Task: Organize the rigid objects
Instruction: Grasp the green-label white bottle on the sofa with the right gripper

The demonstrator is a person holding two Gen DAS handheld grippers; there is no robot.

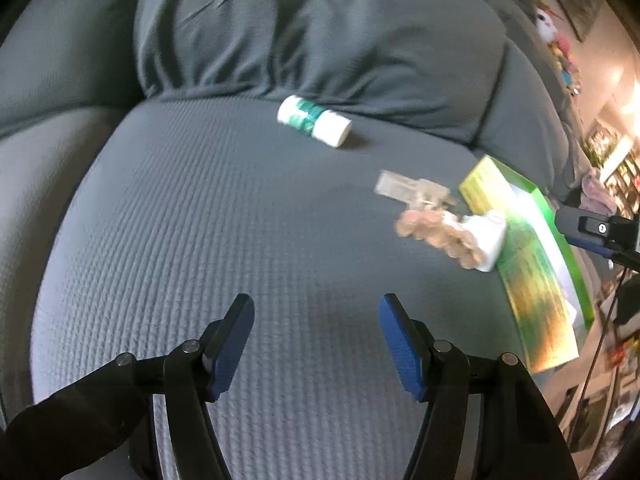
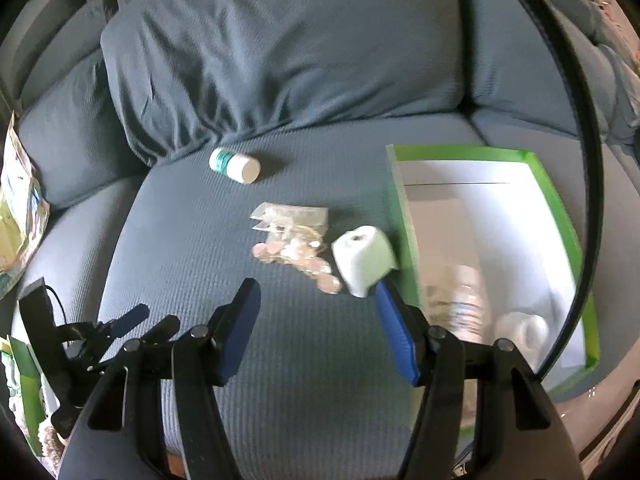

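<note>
A grey ribbed sofa cushion [image 2: 280, 360] carries a pill bottle [image 2: 235, 165], a coin bag [image 2: 296, 240] and a white roll [image 2: 362, 260] beside a green box [image 2: 560, 216]. The left gripper [image 1: 318, 344] and right gripper [image 2: 318, 328] hover half-open, empty.

No wording can be read: the green-and-white label on the pill bottle [image 2: 234, 165] is blurred, as is the print on the green box [image 1: 532, 280] and the packet [image 2: 18, 216] at left.
</note>
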